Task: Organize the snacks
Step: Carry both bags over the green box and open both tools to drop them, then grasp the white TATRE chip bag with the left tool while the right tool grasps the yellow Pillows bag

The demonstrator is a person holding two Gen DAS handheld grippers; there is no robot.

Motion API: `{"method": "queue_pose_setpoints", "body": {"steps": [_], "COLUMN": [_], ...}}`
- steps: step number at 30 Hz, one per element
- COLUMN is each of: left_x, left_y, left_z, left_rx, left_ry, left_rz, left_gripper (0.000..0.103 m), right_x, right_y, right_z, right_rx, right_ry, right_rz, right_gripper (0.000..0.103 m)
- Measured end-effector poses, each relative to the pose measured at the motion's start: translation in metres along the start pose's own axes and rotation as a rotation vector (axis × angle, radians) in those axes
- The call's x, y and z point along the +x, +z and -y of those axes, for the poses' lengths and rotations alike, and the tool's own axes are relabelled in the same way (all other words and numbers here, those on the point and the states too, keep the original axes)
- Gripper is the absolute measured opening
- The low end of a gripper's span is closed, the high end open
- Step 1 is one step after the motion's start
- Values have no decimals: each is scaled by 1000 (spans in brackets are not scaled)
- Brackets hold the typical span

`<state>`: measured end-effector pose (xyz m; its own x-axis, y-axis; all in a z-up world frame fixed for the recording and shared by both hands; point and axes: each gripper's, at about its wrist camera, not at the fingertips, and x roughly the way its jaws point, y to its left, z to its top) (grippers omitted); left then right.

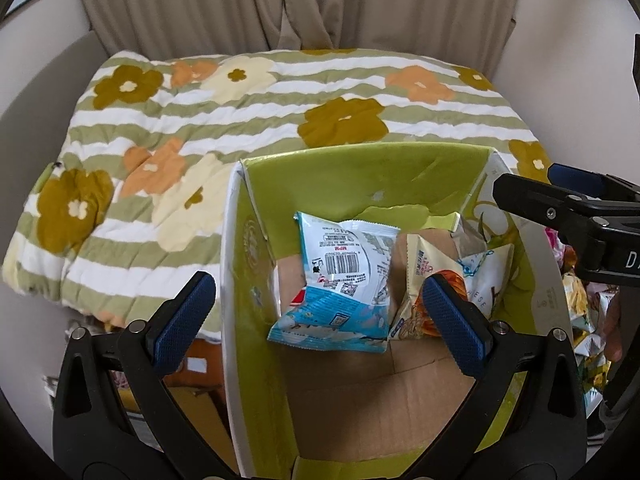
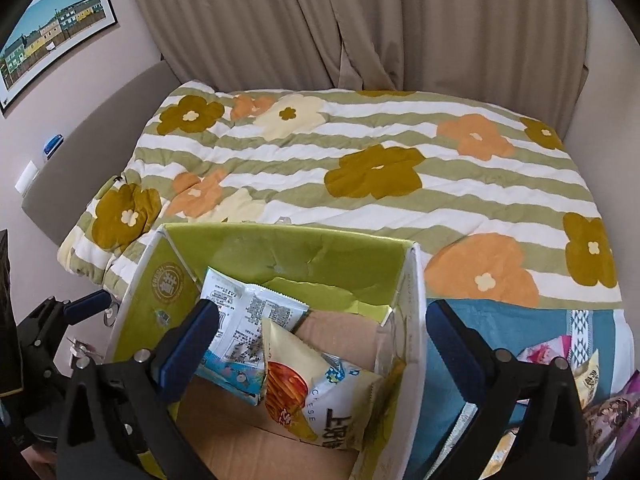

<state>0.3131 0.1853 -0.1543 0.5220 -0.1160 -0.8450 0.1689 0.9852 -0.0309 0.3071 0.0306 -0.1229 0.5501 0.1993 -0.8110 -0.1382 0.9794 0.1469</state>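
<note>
A green cardboard box [image 1: 360, 168] stands open at the near edge of the bed, its brown floor showing. Inside, a blue and white snack packet [image 1: 340, 280] leans against the far wall, and a cream packet printed with orange sticks [image 1: 420, 292] lies beside it. My left gripper [image 1: 320, 324] hovers above the box, open, with nothing in it. In the right wrist view the same box [image 2: 280, 252] holds the cream packet [image 2: 304, 376] and the blue and white one [image 2: 240, 316]. My right gripper [image 2: 320, 344] stands wide open above them, its pads touching neither.
A flowered, striped quilt [image 2: 360, 160] covers the bed behind the box, with curtains beyond. Several loose snack packets [image 2: 584, 376] lie on a teal cloth [image 2: 500, 320] to the box's right. Brown cartons [image 1: 192, 380] sit low on the left.
</note>
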Motion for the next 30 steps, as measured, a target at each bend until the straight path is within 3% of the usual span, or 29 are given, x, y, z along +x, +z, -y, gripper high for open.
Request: {"method": "queue_pose_setpoints", "body": {"steps": [15,23,30], "left_x": [-59,-107,-126], "left_y": [4,-9,-40], "left_z": [38,108,189], "left_rx": [75,114,138], "left_ry": [-10,-58,-139], "left_rz": [75,142,138], "left_gripper": [103,103,103], "right_x": [-68,-149,-211], "right_y": [-10,-38,-85], "right_z": [1,45,114], "right_rx": [-23,21,79], "right_ry": [-44,-109,-172], "right_rz": [52,173,207], "right_gripper": [103,103,103]}}
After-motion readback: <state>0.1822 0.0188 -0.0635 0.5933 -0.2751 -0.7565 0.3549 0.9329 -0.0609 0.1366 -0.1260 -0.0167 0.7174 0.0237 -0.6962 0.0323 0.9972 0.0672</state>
